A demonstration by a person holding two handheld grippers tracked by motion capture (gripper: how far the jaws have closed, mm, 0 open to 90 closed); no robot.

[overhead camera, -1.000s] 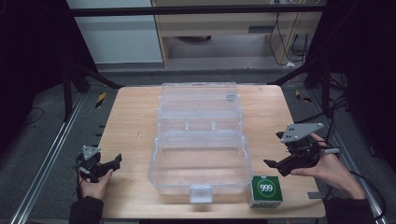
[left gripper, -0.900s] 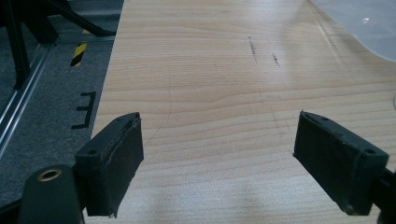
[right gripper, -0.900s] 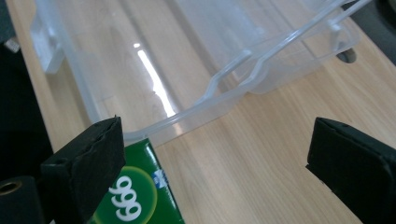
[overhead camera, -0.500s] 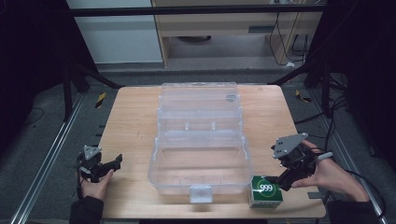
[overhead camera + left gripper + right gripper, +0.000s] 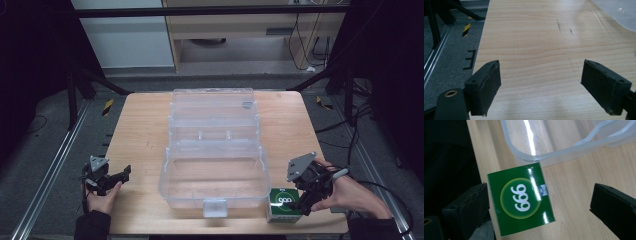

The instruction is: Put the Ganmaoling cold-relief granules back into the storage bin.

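Observation:
A small green box (image 5: 283, 204) (image 5: 521, 198) marked 999 lies near the table's front edge, just right of the clear plastic case (image 5: 215, 150). My right gripper (image 5: 306, 197) (image 5: 541, 207) hangs over the box, open, with the box between its jaws and close to one of them. Its jaws do not press on the box. At the front left corner of the table my left gripper (image 5: 111, 181) (image 5: 549, 87) rests low over bare wood, open, with nothing between its fingers.
The clear case stands open in the middle of the wooden table (image 5: 140, 130), its lid laid back toward the far side and a latch (image 5: 215, 207) at the front. A corner of the case (image 5: 621, 12) shows far off. Dark floor and metal rails (image 5: 45, 175) surround the table.
My right gripper has come down and toward the front, from above the table's right edge onto the green box. The left gripper has stayed where it was.

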